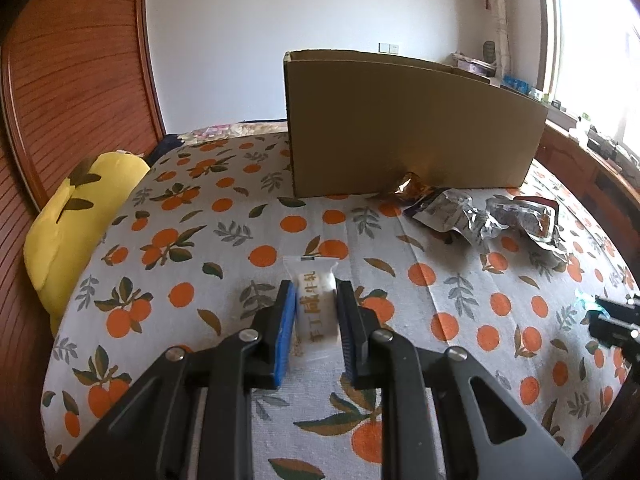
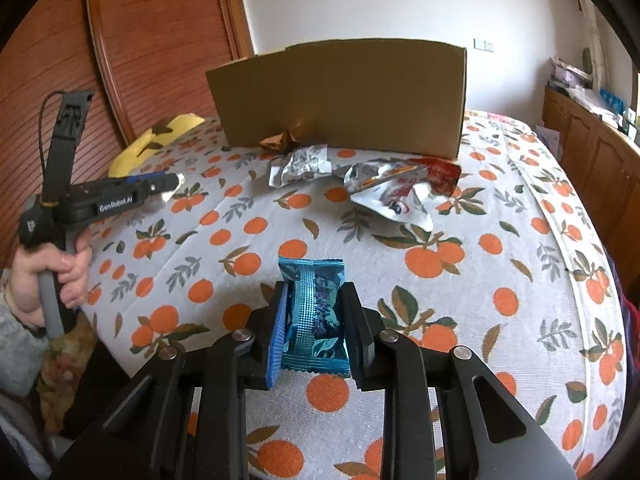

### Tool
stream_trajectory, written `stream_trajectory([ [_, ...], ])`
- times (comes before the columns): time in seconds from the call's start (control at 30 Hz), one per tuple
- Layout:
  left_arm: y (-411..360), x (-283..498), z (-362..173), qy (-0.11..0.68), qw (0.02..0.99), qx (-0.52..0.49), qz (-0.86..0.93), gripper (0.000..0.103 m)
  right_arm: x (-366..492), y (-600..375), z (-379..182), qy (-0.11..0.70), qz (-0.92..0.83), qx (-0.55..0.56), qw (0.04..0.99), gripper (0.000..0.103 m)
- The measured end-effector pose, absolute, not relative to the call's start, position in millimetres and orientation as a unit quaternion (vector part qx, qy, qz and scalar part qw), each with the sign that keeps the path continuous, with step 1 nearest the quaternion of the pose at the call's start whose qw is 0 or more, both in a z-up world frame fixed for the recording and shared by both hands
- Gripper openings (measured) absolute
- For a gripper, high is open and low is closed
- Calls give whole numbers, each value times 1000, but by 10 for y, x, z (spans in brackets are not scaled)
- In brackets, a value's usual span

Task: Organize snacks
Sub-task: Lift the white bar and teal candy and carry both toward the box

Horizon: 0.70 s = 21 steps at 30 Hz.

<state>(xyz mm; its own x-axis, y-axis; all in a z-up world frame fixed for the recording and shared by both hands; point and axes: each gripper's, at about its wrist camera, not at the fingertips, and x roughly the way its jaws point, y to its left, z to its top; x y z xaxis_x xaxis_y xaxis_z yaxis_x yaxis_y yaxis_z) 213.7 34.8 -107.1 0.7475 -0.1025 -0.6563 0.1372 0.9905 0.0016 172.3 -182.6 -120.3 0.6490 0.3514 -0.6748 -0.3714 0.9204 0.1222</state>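
Note:
My left gripper (image 1: 315, 286) is shut on a small white snack packet (image 1: 314, 304) with gold lettering, held just above the orange-patterned bedspread. In the right wrist view my right gripper (image 2: 315, 292) is shut on a shiny blue snack packet (image 2: 316, 312). The left gripper (image 2: 168, 184) shows there too at the left, held by a hand (image 2: 60, 272). A tall cardboard box (image 1: 408, 124) stands at the far side of the bed; its inside is hidden. Against its foot lies a gold-brown wrapper (image 1: 410, 184).
Crumpled silver snack bags (image 1: 460, 216) and a red-and-white bag (image 2: 400, 196) lie in front of the box. A yellow pillow (image 1: 76, 224) sits at the left by the wooden headboard (image 1: 72, 92). A wooden cabinet (image 2: 592, 148) runs along the right.

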Motion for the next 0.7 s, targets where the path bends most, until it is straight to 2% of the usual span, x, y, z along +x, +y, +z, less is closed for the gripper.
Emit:
stream_trajectory([
  [0.7, 372, 2183, -1012, 364, 927, -2, -90, 19, 1629, -2070, -740, 321, 183, -6, 929, 25],
])
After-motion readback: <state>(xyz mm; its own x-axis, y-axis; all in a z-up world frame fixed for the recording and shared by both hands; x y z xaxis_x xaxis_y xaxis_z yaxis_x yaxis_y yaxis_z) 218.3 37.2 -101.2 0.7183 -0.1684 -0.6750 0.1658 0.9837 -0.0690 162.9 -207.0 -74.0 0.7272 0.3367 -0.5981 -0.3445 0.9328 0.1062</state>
